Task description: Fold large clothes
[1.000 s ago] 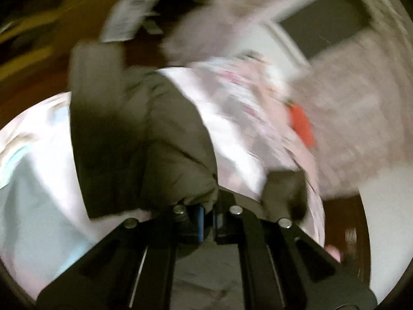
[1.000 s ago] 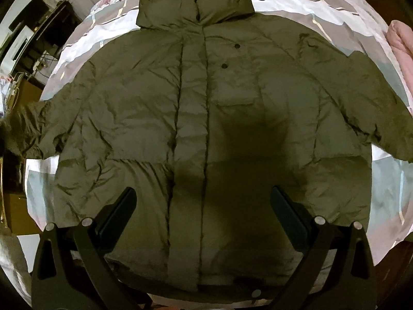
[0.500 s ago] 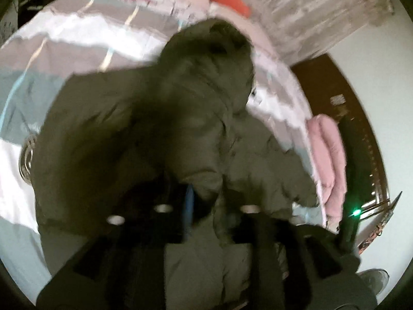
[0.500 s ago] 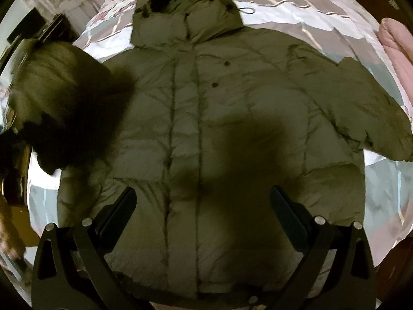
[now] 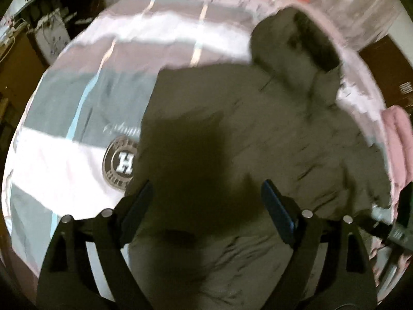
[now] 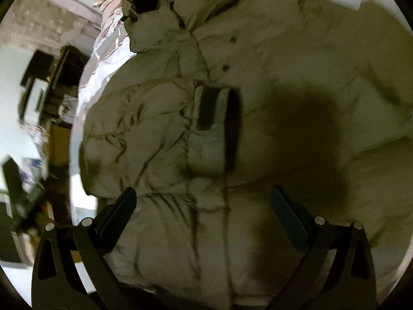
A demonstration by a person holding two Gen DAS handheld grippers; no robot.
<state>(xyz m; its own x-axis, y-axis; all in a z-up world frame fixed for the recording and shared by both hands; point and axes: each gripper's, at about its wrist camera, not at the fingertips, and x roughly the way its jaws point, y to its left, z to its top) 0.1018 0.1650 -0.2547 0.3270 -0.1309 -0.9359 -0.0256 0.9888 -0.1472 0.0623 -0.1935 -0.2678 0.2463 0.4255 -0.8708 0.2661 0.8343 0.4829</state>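
An olive puffer jacket (image 5: 271, 155) lies front up on the bed, its hood (image 5: 296, 44) toward the pillows. In the right wrist view the jacket (image 6: 296, 64) fills the frame, and one sleeve (image 6: 144, 134) is folded across the chest, with its dark-banded cuff (image 6: 216, 111) near the button placket. My left gripper (image 5: 206, 188) hovers over the jacket's body. Its jaws are opening wide, with nothing pinched between them. My right gripper (image 6: 202, 193) is open above the lower front, below the cuff, and holds nothing.
The striped grey, white and pink duvet (image 5: 77, 118) carries a round H emblem (image 5: 121, 160) beside the jacket. A pink blanket (image 5: 397, 139) lies at the bed's right edge. Dark furniture (image 6: 59, 77) stands beyond the bed's left side.
The left gripper carried the sleeve across onto the jacket front, let it go and spread its jaws. The right gripper dropped closer to the jacket and rolled.
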